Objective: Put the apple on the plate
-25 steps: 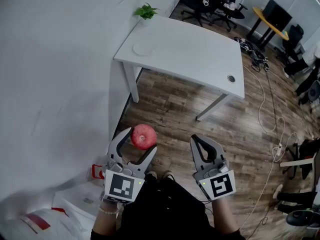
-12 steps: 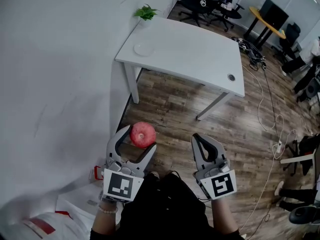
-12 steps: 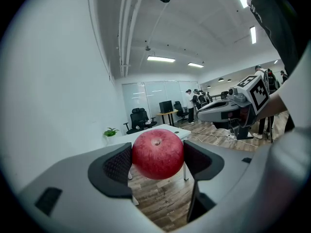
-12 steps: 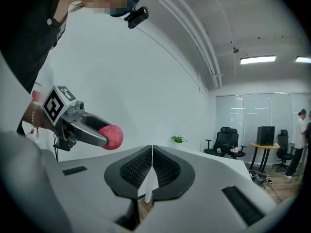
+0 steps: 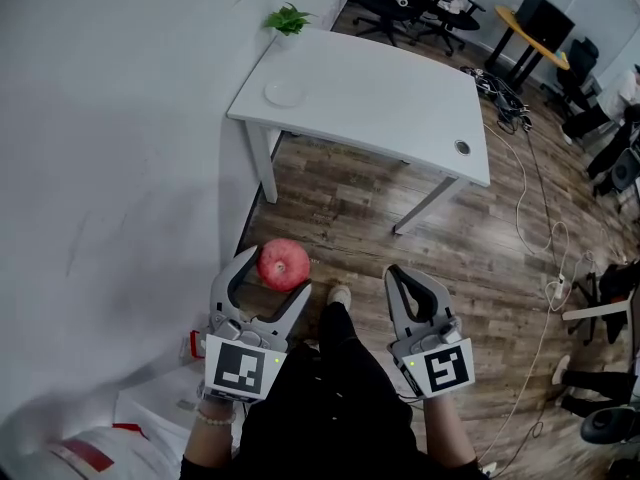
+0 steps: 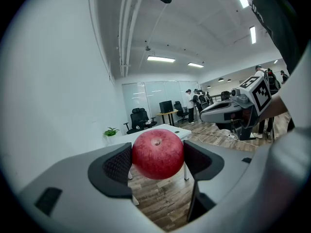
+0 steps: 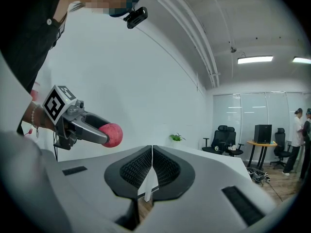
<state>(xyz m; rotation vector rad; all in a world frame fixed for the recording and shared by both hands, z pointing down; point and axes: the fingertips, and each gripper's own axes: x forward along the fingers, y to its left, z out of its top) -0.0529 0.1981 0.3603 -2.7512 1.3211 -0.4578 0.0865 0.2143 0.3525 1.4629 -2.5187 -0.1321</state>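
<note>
**Apple in the air, a stride towards the plate**

There's a step! A pale shoe (image 5: 339, 294) has just swung into the lower middle of the head view, where a second ago there was only dark clothing. I read that as the carry leg under way, with the person walking the fruit to the drop.

The hold hasn't changed. At lower left, the left gripper (image 5: 274, 274) keeps its dark ribbed fingers (image 6: 119, 164) clamped on either side of the round red apple (image 5: 284, 264).

The apple hangs over the brown wood-plank floor (image 5: 340, 208). It is well apart from the small round white plate (image 5: 283, 93), which sits at the left end of the long white desk surface (image 5: 380, 98), upper left of the frame. So there is still ground to cover.

At lower right, the right gripper (image 5: 405, 280) carries nothing, its fingers pressed together.

The apple itself is smooth and deep red with faint pale speckling. Its stem dimple is turned upward, its skin has a soft shine, and I can make out no bruise.
</note>
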